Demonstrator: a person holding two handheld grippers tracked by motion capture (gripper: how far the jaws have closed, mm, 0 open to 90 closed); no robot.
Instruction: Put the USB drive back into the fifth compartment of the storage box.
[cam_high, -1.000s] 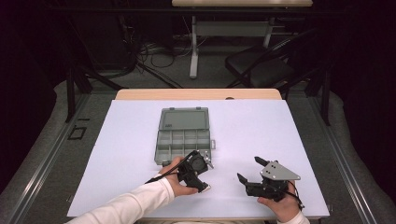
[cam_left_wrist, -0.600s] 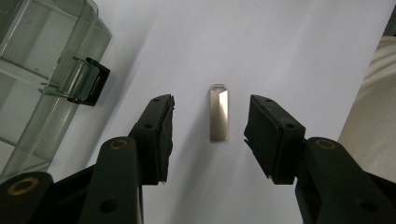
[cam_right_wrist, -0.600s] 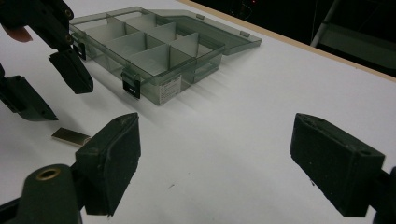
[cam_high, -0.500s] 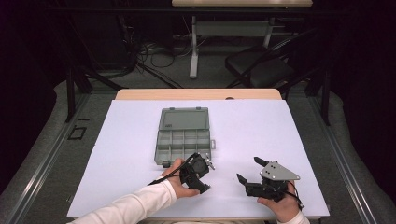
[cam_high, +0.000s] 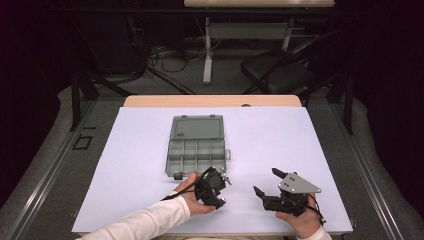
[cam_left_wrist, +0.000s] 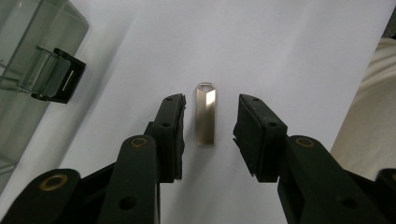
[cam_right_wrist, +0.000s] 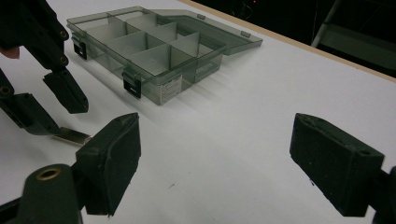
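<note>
A small silver metal flash drive lies flat on the white table, just right of the box's front corner. My left gripper is open and points down at the table, one jaw on each side of the drive with a gap on both sides. In the right gripper view the flash drive shows under the left gripper's fingertips. From above, the left gripper is in a hand with a white sleeve. My right gripper stands open and empty near the front edge, and the right gripper faces the box.
A grey translucent organizer box sits mid-table, its lid folded flat behind it and its compartments looking empty. A black latch is on its front wall. White table surface extends to the right. A chair stands beyond the table.
The left gripper has edged slightly to the right near the box's front corner. The right gripper has stayed put.
</note>
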